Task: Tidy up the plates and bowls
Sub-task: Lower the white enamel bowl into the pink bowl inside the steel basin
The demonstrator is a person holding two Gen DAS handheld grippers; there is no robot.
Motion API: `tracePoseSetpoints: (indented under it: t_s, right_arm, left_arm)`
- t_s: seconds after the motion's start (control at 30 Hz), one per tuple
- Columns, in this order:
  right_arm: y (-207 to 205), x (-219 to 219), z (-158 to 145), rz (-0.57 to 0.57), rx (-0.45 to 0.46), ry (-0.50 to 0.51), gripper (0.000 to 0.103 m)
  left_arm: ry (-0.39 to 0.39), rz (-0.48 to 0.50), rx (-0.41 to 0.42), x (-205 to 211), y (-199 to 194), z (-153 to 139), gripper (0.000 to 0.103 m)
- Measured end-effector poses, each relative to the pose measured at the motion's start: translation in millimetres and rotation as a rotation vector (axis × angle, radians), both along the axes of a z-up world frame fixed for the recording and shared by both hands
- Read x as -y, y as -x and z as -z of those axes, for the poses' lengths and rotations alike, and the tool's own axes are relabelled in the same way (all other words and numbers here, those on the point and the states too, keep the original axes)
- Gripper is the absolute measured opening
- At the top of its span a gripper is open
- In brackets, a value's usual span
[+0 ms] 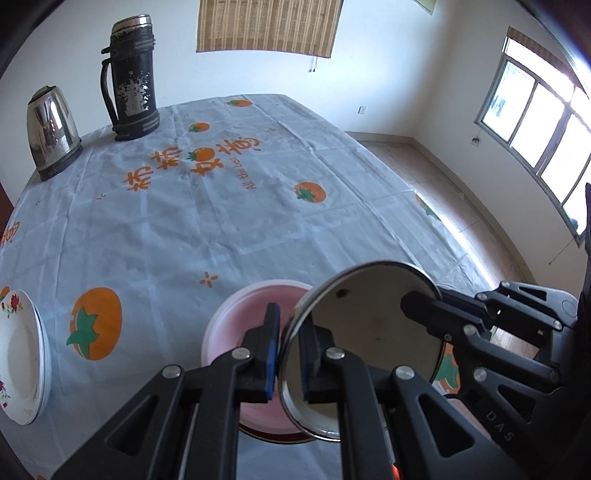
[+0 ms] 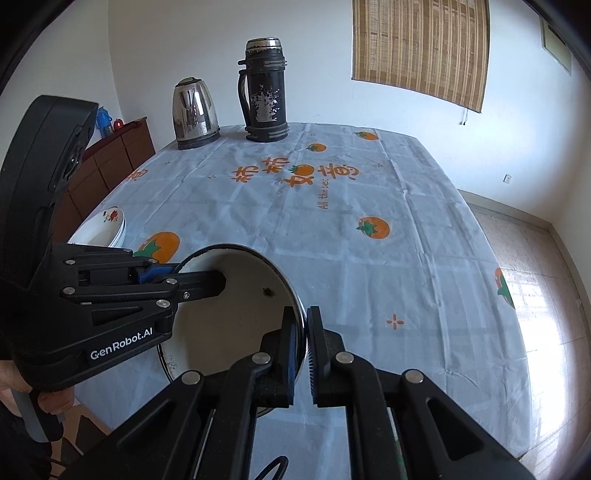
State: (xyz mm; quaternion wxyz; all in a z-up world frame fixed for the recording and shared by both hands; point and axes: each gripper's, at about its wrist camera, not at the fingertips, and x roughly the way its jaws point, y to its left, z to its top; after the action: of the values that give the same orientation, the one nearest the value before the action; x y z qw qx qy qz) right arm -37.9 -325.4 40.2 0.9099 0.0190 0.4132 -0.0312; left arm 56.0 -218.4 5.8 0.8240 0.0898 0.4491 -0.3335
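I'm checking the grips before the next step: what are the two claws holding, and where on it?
Both hold one metal-rimmed enamel plate by its rim: the left claw pinches the near-left edge, the right claw the opposite edge, above a pink bowl.

white walls [image 1: 406,74], bamboo blind [image 1: 267,26], sunlit window [image 1: 535,122], tiled floor [image 1: 461,206], wooden cabinet [image 2: 110,166].

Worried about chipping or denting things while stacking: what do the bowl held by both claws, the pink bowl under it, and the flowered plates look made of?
Held bowl: probably enamelled metal; thin dark rim, matte pale inside, a dark chip-like spot.
Pink bowl: likely plastic; dull, even colour, thick soft rim.
Flowered plates: apparently glazed ceramic; glossy white with printed flowers.
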Motion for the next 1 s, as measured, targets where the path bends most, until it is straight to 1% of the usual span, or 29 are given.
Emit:
tracePoseSetpoints:
  t_s: [0.13, 0.4, 0.57, 0.73, 0.83, 0.9, 0.97, 1.0]
  right_arm:
    - [-6.7, -1.2, 5.0, -0.017, -0.015, -0.016, 0.007]
    - [-19.8, -3.7, 17.1, -0.05, -0.061, -0.019, 0.007]
    - [-27.1, -5.0, 19.7, -0.06, -0.076, -0.013, 0.007]
    - [-30.4, -6.8, 19.6, -0.064, -0.084, 0.002, 0.007]
    - [-30.1, -6.5, 19.4, -0.063, -0.084, -0.001, 0.007]
    - [-30.6, -5.7, 18.6, -0.063, -0.088, -0.012, 0.007]
    - [-33.1, -4.3, 14.4, -0.071, -0.088, -0.039, 0.007]
    - [-33.6, -4.6, 12.8, -0.072, -0.085, -0.04, 0.007]
  left_arm:
    - [-0.008, -0.011, 0.006, -3.4, -3.8, 2.0, 0.007]
    - [-0.003, -0.034, -0.049, -8.0, -14.9, 20.0, 0.007]
    - [-0.002, -0.041, -0.058, -9.1, -18.2, 23.6, 0.007]
    - [-0.001, -0.043, -0.057, -9.7, -19.5, 24.4, 0.007]
    - [0.018, -0.042, -0.085, -12.3, -24.3, 24.9, 0.007]
    - [0.051, -0.053, -0.11, -16.9, -31.3, 21.2, 0.008]
    - [0.053, -0.051, -0.106, -17.3, -33.1, 17.6, 0.008]
    - [0.04, -0.048, -0.091, -15.3, -32.1, 15.3, 0.008]
